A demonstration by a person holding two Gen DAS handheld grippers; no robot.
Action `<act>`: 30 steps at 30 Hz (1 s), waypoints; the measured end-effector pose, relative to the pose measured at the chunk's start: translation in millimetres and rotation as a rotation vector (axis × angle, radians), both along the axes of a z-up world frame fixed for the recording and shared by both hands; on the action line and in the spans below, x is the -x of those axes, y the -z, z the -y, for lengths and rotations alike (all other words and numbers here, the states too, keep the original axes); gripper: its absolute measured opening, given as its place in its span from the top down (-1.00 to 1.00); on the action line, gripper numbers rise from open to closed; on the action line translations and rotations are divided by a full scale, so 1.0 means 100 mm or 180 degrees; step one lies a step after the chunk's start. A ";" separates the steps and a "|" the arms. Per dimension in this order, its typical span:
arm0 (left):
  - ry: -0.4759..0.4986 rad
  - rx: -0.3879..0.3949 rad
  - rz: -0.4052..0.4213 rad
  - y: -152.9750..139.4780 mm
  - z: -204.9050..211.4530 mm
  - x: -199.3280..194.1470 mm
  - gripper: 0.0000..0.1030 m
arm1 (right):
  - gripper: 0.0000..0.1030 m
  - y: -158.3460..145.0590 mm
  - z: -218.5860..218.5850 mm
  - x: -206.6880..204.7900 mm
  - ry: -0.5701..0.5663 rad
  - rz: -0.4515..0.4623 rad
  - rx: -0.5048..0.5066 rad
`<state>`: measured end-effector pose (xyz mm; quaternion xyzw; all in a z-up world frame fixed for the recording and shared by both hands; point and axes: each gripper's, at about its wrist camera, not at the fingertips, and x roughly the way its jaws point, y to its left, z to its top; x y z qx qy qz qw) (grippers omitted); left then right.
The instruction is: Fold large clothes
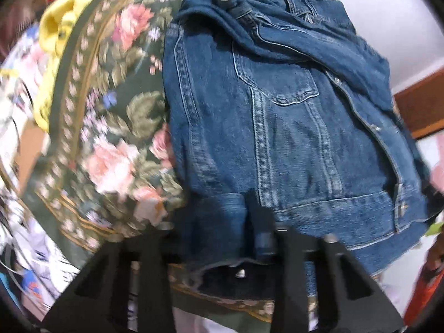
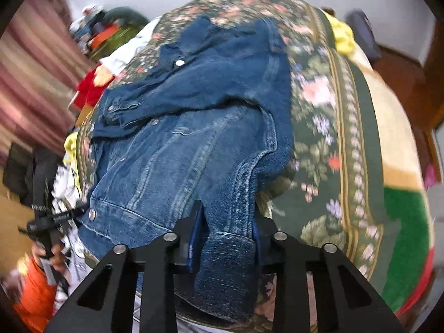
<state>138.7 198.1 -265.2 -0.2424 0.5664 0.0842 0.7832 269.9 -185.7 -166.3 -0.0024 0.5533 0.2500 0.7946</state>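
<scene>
Denim jacket (image 1: 277, 127), stiff stitched seams, lies rumpled on floral bedspread (image 1: 111, 116). Left gripper (image 1: 245, 238) and right gripper (image 2: 226, 238) each clamp its hem at 6 o'clock.

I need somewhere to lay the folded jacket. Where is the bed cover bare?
Bare floral cover lies beside the denim jacket, out to the striped border and the yellow garment. The opposite side is crowded: red cloth and heaped clothes. Left gripper and right gripper both clamp the jacket's hem.
</scene>
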 end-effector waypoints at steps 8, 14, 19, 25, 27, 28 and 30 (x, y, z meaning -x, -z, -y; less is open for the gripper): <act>0.0059 -0.0325 0.0494 -0.62 -0.04 -0.26 0.63 | 0.60 -0.27 -0.12 -0.22 -0.0097 0.0211 -0.0212; 0.0058 -0.0508 0.0997 -1.25 -0.17 -0.69 0.63 | 0.60 -0.47 -0.35 -0.62 -0.0083 0.0430 -0.0232; -0.0137 -0.0539 0.1142 -1.42 -0.48 -1.15 0.64 | 0.60 -0.69 -0.49 -1.12 0.0099 0.0681 -0.0304; -0.0399 -0.0458 0.0983 -1.31 -0.89 -1.72 0.64 | 0.61 -0.79 -0.64 -1.85 0.0365 0.0832 -0.0328; -0.0463 -0.0394 0.0928 -1.22 -1.02 -1.95 0.64 | 0.61 -0.76 -0.71 -2.05 0.0403 0.0839 -0.0296; -0.0481 -0.0378 0.0895 -1.18 -1.06 -2.04 0.64 | 0.61 -0.72 -0.75 -2.18 0.0423 0.0825 -0.0272; -0.0490 -0.0380 0.0821 -1.05 -1.13 -2.21 0.64 | 0.61 -0.58 -0.85 -2.46 0.0494 0.0720 -0.0236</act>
